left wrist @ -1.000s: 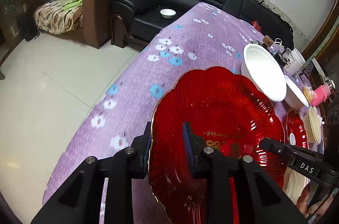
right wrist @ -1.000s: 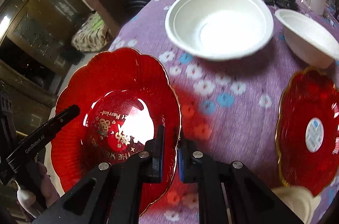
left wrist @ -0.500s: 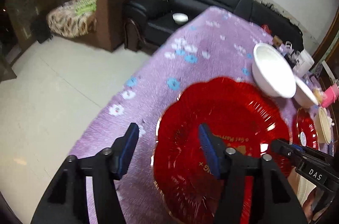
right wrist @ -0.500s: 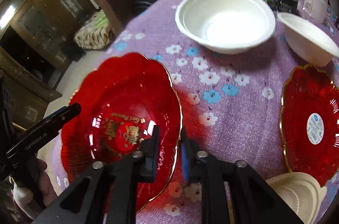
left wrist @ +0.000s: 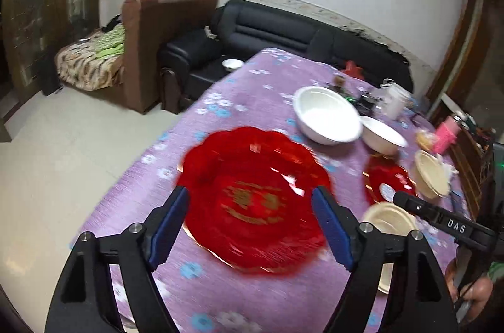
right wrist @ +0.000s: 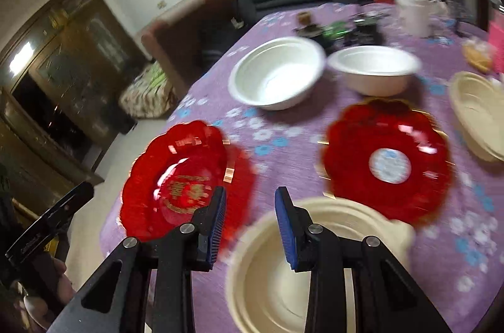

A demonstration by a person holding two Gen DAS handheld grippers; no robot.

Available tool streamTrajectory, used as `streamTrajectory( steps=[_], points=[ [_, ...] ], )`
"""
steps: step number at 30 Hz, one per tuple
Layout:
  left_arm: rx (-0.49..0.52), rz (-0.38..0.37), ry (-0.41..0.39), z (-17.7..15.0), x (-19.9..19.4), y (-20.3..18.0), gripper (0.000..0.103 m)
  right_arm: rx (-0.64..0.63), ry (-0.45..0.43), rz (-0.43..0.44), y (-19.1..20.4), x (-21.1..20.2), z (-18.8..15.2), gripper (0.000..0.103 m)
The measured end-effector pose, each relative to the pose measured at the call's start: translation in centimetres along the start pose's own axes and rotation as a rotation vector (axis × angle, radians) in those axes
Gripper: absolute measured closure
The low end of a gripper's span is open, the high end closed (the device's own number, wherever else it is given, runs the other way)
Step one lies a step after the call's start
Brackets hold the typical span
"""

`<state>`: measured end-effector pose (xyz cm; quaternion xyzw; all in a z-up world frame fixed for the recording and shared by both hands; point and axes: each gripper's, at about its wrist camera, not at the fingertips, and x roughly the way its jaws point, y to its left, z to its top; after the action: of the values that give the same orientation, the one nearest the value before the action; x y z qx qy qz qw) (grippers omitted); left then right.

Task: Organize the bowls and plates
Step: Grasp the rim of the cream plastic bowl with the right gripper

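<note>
Both grippers, left and right, spread, grasping nothing; "DAS" lettering at lower right; red plate centre.

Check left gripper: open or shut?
Open. The left gripper has its jaws spread wide, clear of the big red plate lying on the tablecloth.
</note>
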<state>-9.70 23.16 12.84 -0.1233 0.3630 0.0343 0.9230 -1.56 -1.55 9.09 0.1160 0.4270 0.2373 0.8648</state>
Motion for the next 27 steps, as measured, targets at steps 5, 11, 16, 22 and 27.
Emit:
streamTrajectory(
  steps=[5, 11, 16, 22, 27],
  points=[
    [0.039, -0.063, 0.041, -1.8, 0.7, -3.3, 0.023, 0.056, -0.035, -0.097, -5.1, -3.6, -2.1, 0.064],
    [0.113, -0.102, 0.135, -4.2, 3.0, -7.4, 0.023, 0.139, -0.012, -0.114, -9.2, -4.1, -4.5, 0.064],
    [0.164, -0.115, 0.199, -6.2, 4.4, -9.6, 0.023, 0.14, 0.023, -0.077, -9.2, -2.4, -5.8, 0.064],
    [0.186, -0.117, 0.255, -7.6, 5.9, -11.1, 0.024, 0.151, 0.062, -0.048, -8.8, -0.7, -6.6, 0.076],
    [0.192, -0.135, 0.274, -7.7, 7.2, -12.5, 0.025, 0.154, 0.061, -0.059, -9.6, -1.0, -6.9, 0.083]
  ],
)
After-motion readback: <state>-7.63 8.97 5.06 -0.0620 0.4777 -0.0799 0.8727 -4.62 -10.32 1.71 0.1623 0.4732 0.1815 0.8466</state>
